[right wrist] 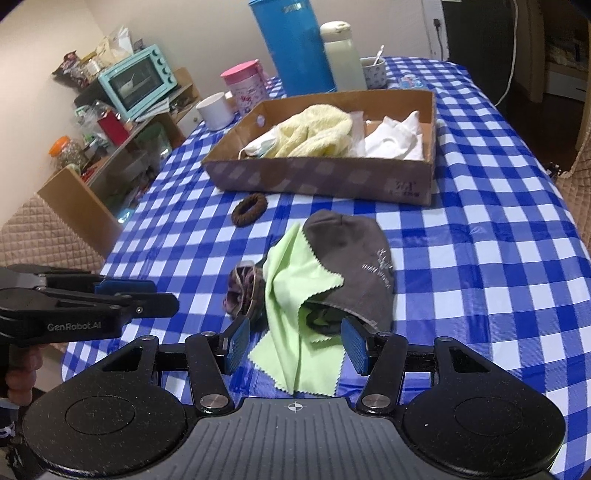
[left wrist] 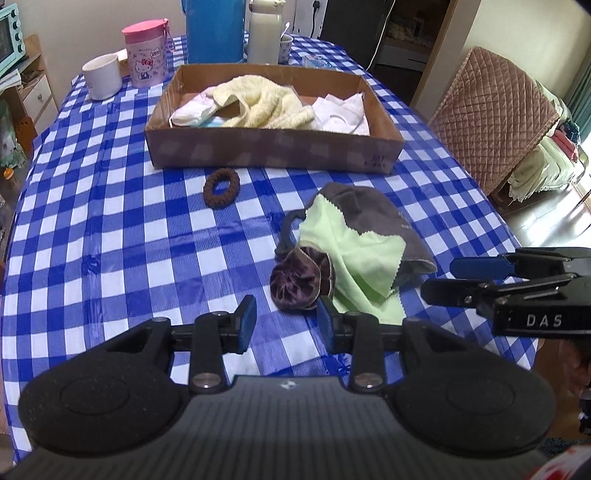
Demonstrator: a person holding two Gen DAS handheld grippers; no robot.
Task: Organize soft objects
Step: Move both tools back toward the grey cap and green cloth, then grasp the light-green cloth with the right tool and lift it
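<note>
Pile of soft items is sitting centre-right in the left wrist view, on the blue-and-white checked tablecloth (left wrist: 110, 229): a light green pinked-edge microfibre cloth (left wrist: 347, 254) is draping over a grey sock (left wrist: 373, 210), and a dark purple velvet scrunchie (left wrist: 295, 284) is touching the cloth's left edge. A brown knitted hair ring (left wrist: 221, 188) is lying apart from the pile, up and left of it, just in front of the shallow brown cardboard box (left wrist: 273, 147).

The box is sitting upper centre and holding a pale yellow towel (left wrist: 266, 103), a white face mask (left wrist: 192, 112) and white fabric (left wrist: 343, 114).

Left gripper (left wrist: 286, 325) is hovering at lower centre, jaws standing apart, nothing between them; the scrunchie is showing just beyond the gap. Right gripper (right wrist: 293, 347) is also standing apart, the green cloth's lower edge showing between the blue pads (right wrist: 356, 345); contact can't be told.

Behind the box: white mug (left wrist: 101, 75), pink lidded cup (left wrist: 146, 53), tall blue flask (left wrist: 216, 29), cream bottle (left wrist: 264, 31). A quilted brown chair (left wrist: 495, 114) is sitting at right.
</note>
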